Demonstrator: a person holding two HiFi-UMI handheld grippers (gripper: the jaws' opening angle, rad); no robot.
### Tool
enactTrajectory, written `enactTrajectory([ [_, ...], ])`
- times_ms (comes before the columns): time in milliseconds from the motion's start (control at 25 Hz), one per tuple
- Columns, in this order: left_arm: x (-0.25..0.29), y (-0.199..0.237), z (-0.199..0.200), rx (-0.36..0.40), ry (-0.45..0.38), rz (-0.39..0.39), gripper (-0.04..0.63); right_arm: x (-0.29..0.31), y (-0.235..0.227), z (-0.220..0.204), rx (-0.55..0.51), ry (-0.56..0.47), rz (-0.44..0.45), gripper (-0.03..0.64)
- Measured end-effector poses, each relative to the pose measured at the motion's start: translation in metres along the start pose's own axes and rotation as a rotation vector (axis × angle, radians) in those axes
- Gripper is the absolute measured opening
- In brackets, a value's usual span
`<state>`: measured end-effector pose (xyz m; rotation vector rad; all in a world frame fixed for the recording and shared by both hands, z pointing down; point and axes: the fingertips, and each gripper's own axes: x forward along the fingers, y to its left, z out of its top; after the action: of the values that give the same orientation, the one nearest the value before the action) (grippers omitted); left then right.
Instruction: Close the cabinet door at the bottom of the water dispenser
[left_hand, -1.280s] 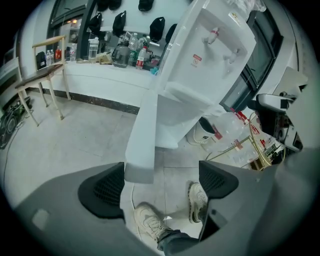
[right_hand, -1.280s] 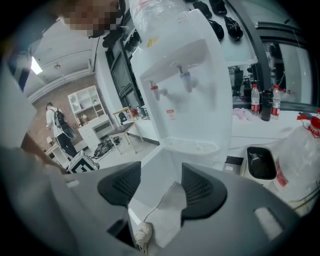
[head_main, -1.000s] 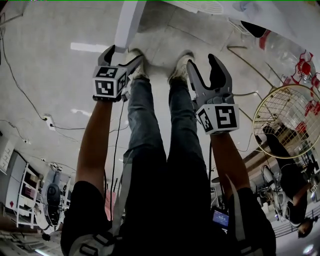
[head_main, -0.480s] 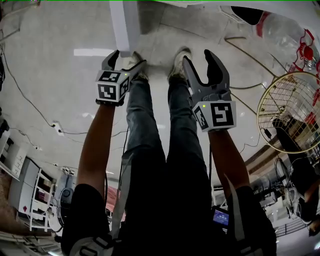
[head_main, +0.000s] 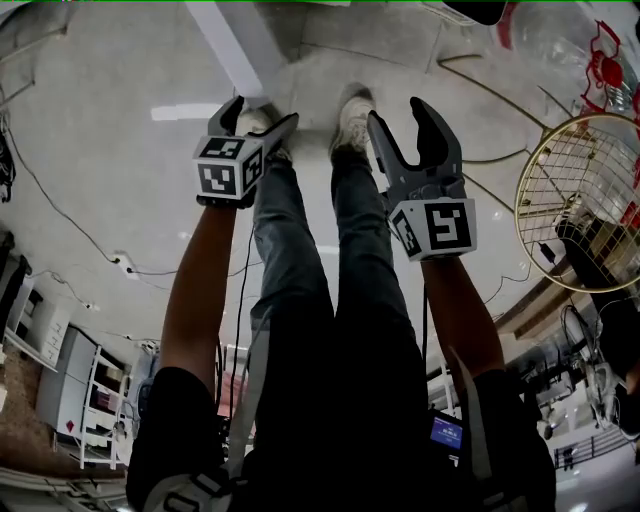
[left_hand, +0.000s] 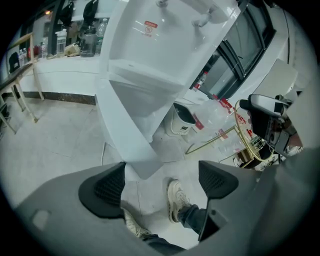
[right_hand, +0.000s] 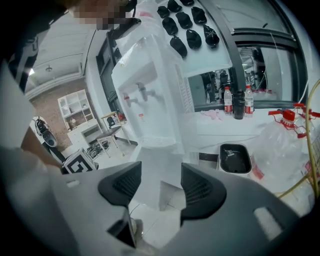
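The white water dispenser (left_hand: 165, 45) stands ahead with its bottom cabinet door (left_hand: 125, 125) swung out towards me. In the head view the door's edge (head_main: 232, 45) shows at the top, just beyond my left gripper (head_main: 262, 112). That gripper is open and holds nothing; the door's lower corner shows between its jaws in the left gripper view, a gap away from the pads. My right gripper (head_main: 398, 112) is open too and empty, over the person's right shoe. In the right gripper view the dispenser (right_hand: 150, 95) lies straight ahead of it.
The person's legs and shoes (head_main: 352, 120) stand right under the grippers. A gold wire basket (head_main: 580, 200) is at the right, with clear water bottles (right_hand: 290, 140) and a black-lidded bin (right_hand: 235, 157) beside the dispenser. Cables (head_main: 60, 200) run over the floor at left.
Both grippers have drifted a little forward towards the dispenser along with the person. The door's edge now slants further left in the head view. Both jaws stay as wide as before.
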<state>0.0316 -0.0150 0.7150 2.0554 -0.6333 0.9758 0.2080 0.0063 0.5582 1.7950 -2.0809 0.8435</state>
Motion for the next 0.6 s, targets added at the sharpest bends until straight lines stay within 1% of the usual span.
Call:
enactTrajectory([
  [320, 0.018, -0.025, 0.015, 0.028, -0.006, -0.032, 0.468, -0.013, -0.024, -0.007, 0.034, 0.003, -0.023, 0.247],
  [600, 0.032, -0.040, 0.026, 0.067, 0.016, -0.068, 0.463, -0.014, -0.035, -0.007, 0.067, -0.008, -0.042, 0.247],
])
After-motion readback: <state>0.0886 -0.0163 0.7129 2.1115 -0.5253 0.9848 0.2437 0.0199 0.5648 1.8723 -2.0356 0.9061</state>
